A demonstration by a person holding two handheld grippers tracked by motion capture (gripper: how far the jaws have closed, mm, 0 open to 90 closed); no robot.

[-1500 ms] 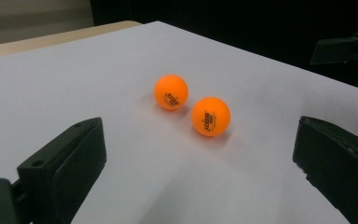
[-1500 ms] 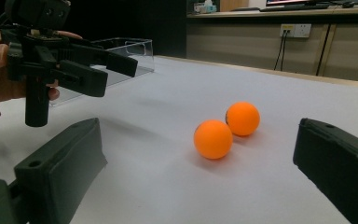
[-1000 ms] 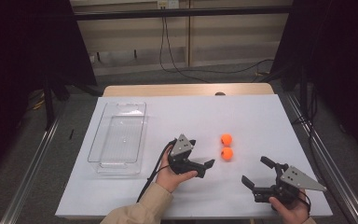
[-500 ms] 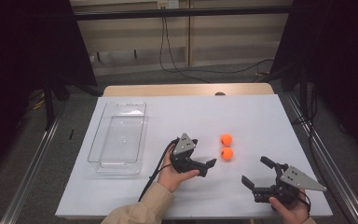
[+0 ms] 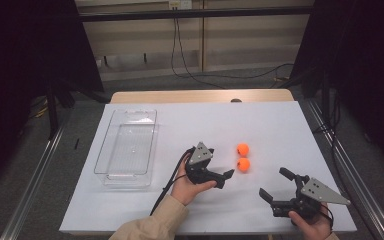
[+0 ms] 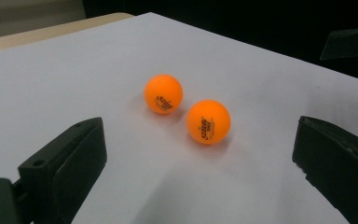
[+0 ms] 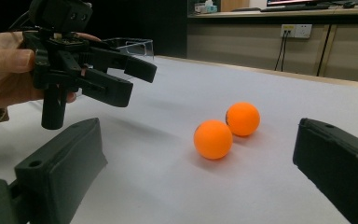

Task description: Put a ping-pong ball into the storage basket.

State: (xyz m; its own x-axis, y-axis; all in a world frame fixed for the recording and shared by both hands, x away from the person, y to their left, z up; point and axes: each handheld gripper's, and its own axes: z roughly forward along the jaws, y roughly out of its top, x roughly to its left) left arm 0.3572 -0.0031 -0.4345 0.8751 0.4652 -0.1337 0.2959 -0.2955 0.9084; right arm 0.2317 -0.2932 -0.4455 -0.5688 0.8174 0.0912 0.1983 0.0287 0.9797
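Note:
Two orange balls lie close together on the white table top, one nearer me (image 5: 243,164) and one just beyond it (image 5: 242,148). My left gripper (image 5: 226,178) hovers open just left of the nearer ball, its jaws pointing right at it. Looking along its jaws in the left gripper view, the left gripper (image 6: 199,151) has both balls (image 6: 208,121) (image 6: 163,94) ahead and nothing between the jaws. My right gripper (image 5: 275,183) is open near the front right, apart from the balls. In the right gripper view, the right gripper (image 7: 196,161) faces the balls (image 7: 213,139) (image 7: 243,119), with the left gripper (image 7: 135,84) to their left.
A clear plastic tray (image 5: 125,175) stands empty on the left part of the table. The table's wooden far edge (image 5: 200,96) and dark floor lie beyond. Metal rails run along both sides of the table.
My left gripper has edged slightly to the right, closer to the balls. The right gripper and the balls have stayed where they were.

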